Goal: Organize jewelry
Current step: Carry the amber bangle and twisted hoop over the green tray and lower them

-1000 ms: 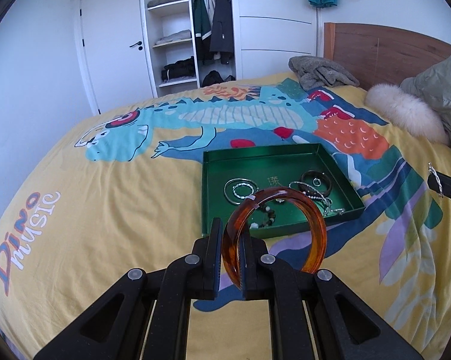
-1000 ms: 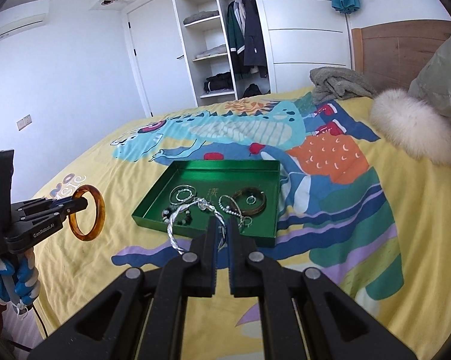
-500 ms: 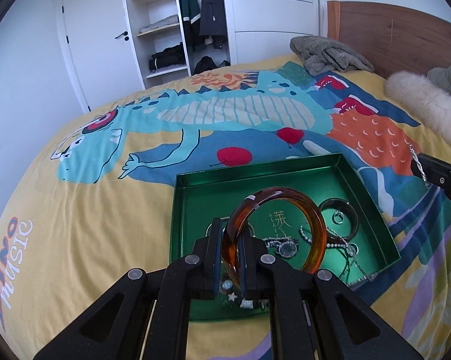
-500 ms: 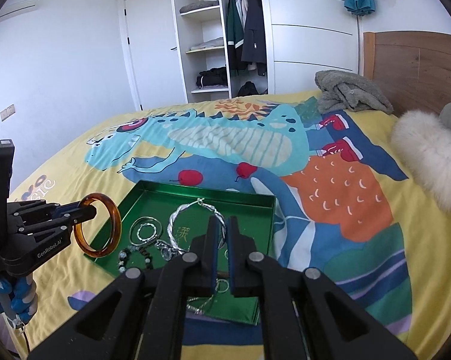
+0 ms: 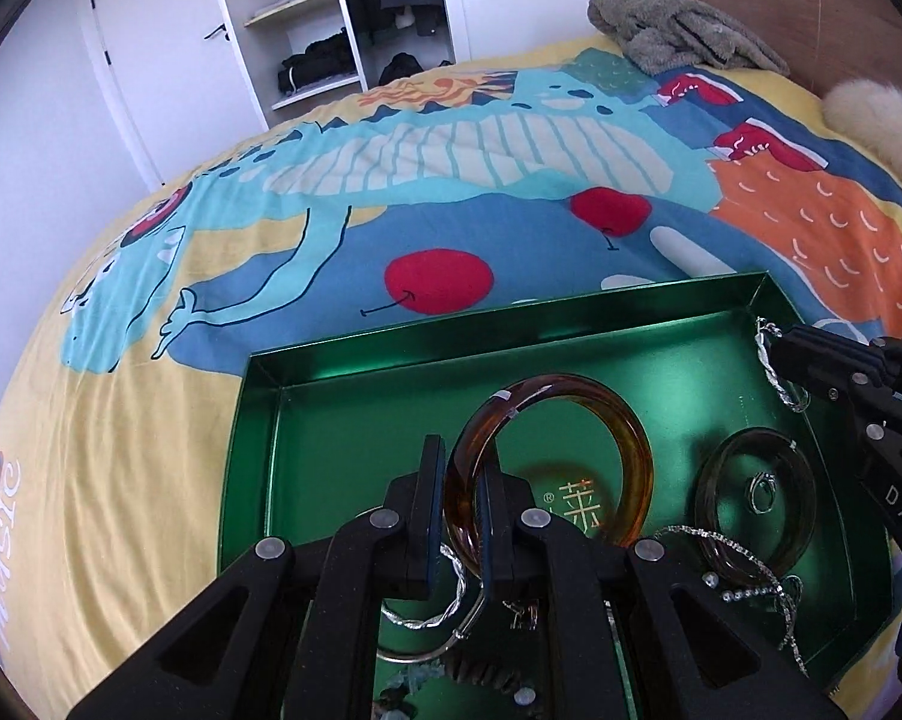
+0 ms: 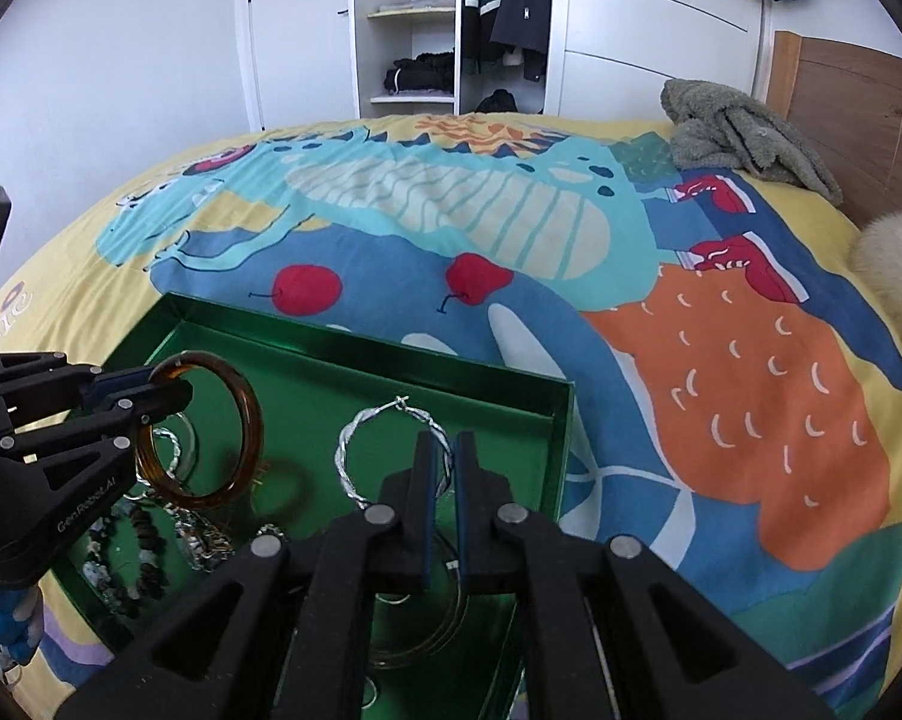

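Note:
A green tray [image 5: 390, 354] [image 6: 511, 378] lies on the bed and holds several bracelets, rings and chains. My left gripper [image 5: 460, 468] [image 6: 168, 387] is shut on an amber bangle [image 5: 631, 450] [image 6: 249, 420] and holds it upright just above the tray's middle. My right gripper [image 6: 441, 450] [image 5: 781, 342] is shut on a twisted silver hoop [image 6: 354, 438] [image 5: 772, 369] over the tray's right part. A dark bangle [image 5: 709, 480] with a small ring [image 5: 763, 489] inside lies on the tray floor.
The bed has a yellow dinosaur-print cover [image 5: 426, 168]. A grey towel [image 6: 745, 126] and a white fluffy cushion [image 6: 895, 264] lie near the wooden headboard [image 6: 859, 96]. An open wardrobe [image 6: 451, 30] stands behind the bed.
Both grippers have moved forward and down over the tray, each still holding its piece. The tray now fills the lower part of both views.

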